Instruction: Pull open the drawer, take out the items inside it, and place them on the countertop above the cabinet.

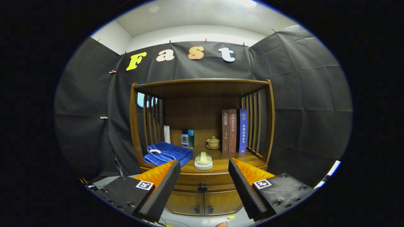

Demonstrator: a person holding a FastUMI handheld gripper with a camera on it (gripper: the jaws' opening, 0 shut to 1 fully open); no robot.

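Three books [234,130] stand upright at the right of the countertop [221,164]; two bottles [187,138], one lidded cup [213,142], one folded blue towel [168,153] and one pale soap dish [203,160] share it. Below, the drawer [202,182] sits closed, its knob [202,188] between the gripper [204,165] fingers, spread wide, holding nothing, well short of it.

Cloth-walled recording booth, wooden cabinet [202,132] (books [234,130], towel [167,153]) inside.
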